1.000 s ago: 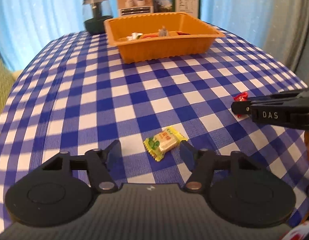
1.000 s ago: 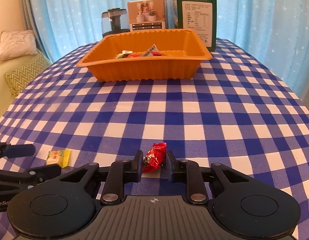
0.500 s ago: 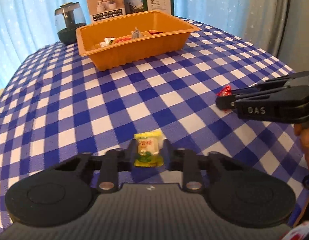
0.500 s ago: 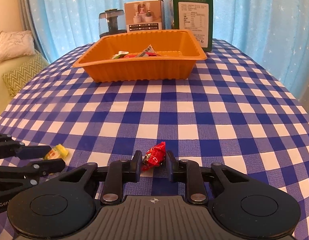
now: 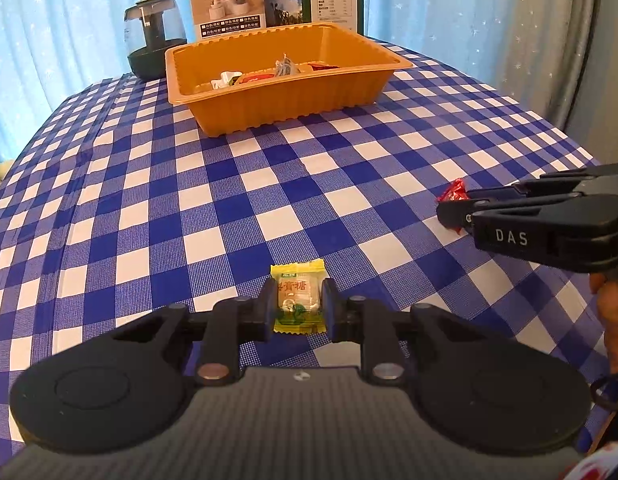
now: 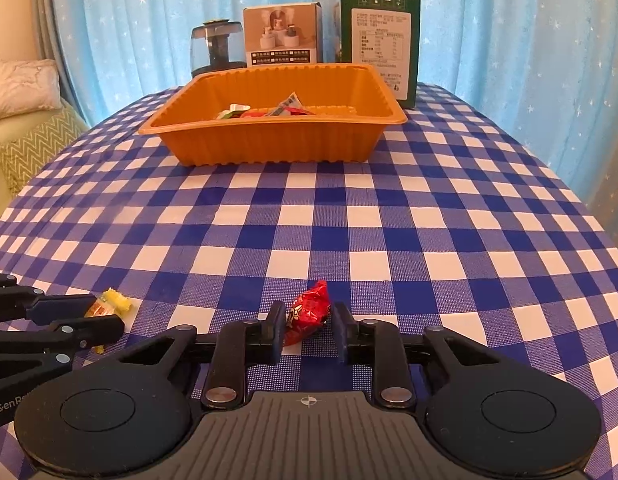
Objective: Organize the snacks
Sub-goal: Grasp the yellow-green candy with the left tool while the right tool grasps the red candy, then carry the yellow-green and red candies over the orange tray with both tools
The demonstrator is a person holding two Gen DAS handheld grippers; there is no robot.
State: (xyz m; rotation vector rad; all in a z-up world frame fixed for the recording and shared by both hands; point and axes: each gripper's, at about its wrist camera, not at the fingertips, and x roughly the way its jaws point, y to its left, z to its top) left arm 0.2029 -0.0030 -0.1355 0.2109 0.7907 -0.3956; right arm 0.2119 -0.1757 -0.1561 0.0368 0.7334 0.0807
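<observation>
Closing in since a second ago, the left gripper (image 5: 296, 307) has gone from wide open beside the yellow candy (image 5: 297, 300) to clamped on it, jaws pressing both flanks of the wrapper. Its long axis runs straight ahead, along the fingers, twisted ends poking out front and back. It looks lifted a touch, though I can't say for certain it's clear of the cloth.

Over on the right, the right gripper (image 6: 308, 330) has the red candy (image 6: 309, 312) between its jaws. The left jaw touches the wrapper, but a sliver of gap shows on the other side, so whether it's truly pinched I cannot tell. That candy lies tilted, tip pointing forward and right.

Now the relation that matters: the orange tray (image 5: 287, 98) sits dead ahead of both grippers, far across the checked bench (image 5: 149, 200), with a few wrapped snacks already inside. Both loads likely travel forward and up over that ribbed near wall, with the two grippers about equally far from it.
</observation>
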